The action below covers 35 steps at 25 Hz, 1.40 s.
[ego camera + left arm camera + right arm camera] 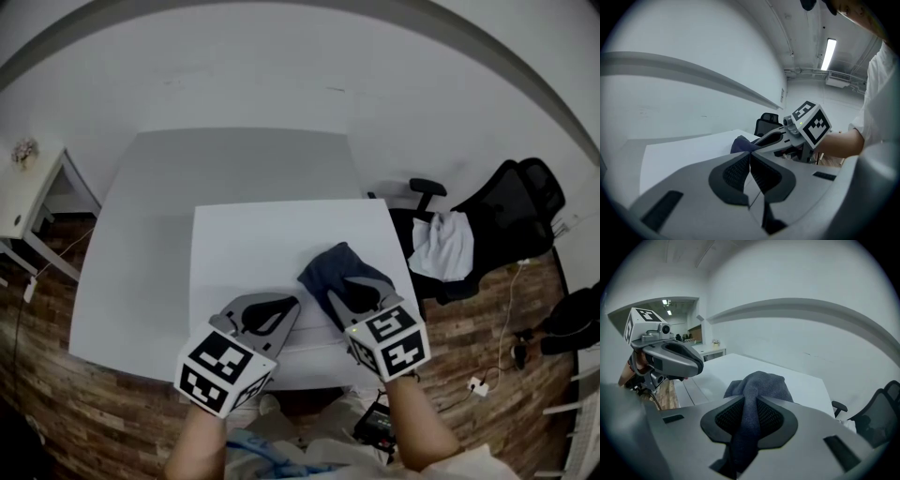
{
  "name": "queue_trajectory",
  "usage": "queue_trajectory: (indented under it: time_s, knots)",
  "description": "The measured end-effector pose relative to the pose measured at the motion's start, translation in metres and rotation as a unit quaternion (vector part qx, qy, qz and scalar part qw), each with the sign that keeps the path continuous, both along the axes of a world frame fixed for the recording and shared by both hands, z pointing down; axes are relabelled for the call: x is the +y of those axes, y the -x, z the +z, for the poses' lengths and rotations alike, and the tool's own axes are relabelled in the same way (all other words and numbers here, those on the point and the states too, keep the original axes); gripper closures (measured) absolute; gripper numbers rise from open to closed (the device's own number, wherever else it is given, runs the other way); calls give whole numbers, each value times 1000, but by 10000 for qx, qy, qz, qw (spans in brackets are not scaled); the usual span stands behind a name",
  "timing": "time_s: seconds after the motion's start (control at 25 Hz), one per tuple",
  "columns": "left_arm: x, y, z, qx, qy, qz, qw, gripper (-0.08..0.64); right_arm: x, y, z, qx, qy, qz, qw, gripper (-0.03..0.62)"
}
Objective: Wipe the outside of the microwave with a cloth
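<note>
I look down on the white microwave's flat top. A dark blue cloth lies bunched on its right front part. My right gripper is shut on the cloth's near end, and a strip of cloth runs between its pads in the right gripper view. My left gripper hovers over the front left of the top, shut with nothing in it, its pads meeting. In the left gripper view the cloth and the right gripper lie just ahead.
The microwave stands on a grey table against a white wall. A black office chair with a white garment is at the right. A white side table is at the left. Cables lie on the brick-pattern floor.
</note>
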<state>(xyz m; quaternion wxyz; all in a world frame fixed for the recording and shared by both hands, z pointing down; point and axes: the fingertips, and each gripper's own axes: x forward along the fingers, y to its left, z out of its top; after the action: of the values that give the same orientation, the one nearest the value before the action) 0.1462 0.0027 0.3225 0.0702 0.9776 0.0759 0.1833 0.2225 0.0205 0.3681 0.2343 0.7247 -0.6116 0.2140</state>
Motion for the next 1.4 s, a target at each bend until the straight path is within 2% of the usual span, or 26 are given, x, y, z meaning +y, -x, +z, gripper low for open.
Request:
queue_trajectory:
  time_s: [0.36, 0.88, 1.12, 1.4]
  knots:
    - [-39, 40, 1, -95, 65, -388, 9992, 552, -46, 54, 0, -107, 27, -550, 9984, 500]
    - [-72, 75, 3, -133, 99, -841, 9963, 552, -89, 114, 0, -116, 88, -1361, 9906, 500]
    - [-90, 81, 1, -125, 17, -994, 9950, 552, -116, 143, 0, -183, 217, -2128, 9767, 500]
    - [-100, 89, 5, -98, 142, -1154, 9932, 552, -136, 165, 2, -128, 345, -2721, 9616, 500]
